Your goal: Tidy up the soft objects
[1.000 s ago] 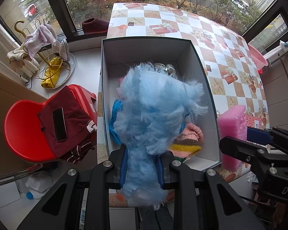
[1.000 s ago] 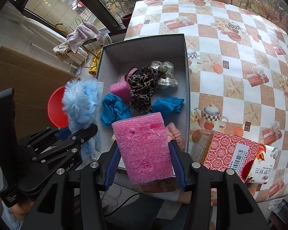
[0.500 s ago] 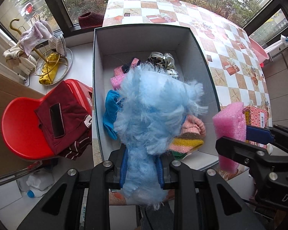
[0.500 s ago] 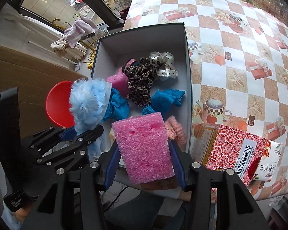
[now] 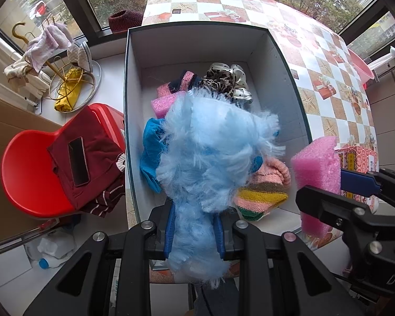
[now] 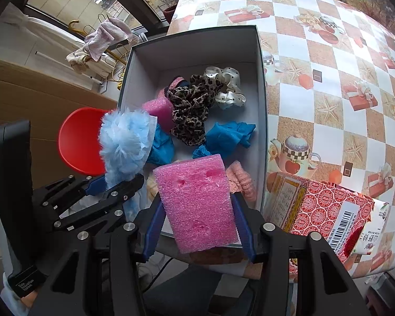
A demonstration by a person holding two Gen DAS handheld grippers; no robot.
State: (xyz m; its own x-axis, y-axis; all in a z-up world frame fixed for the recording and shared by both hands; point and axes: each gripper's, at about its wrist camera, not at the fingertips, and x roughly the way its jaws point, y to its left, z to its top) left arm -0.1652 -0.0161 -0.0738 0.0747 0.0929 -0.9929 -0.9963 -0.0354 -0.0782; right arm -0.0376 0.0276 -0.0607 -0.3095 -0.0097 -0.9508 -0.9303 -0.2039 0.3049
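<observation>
The left claw point(image 5: 194, 233) is shut tight on a fluffy blue duster point(image 5: 213, 158). It hangs over the near left part of the box point(image 5: 197, 39), just above the soft things inside. The right claw point(image 6: 198, 225) squeezes a pink sponge point(image 6: 197, 205) between its two blue pads. The sponge hangs over the near edge of the box, more to the right.

What could go wrong? The duster is big and fluffy. If it drops where it is, it may land on the blue cloth point(image 6: 227, 137) and the knit hat point(image 5: 266, 184) and puff up over the wall. The two claws are close together, so they may bump if both go down at once. The sponge sits near the box edge, so it could fall onto the table point(image 6: 329, 60) or off the near side.

The left view shows a red chair point(image 5: 26, 173) with dark red clothes point(image 5: 92, 158) and a phone point(image 5: 79, 160) on it, but the duster hides much of the box floor. The right view shows that floor well: a spotted scrunchie point(image 6: 189, 110), a white one point(image 6: 227, 87) and another pink sponge point(image 6: 158, 110). It also shows a red packet point(image 6: 321, 210) on the table beside the box, only a corner of which shows in the left view.
</observation>
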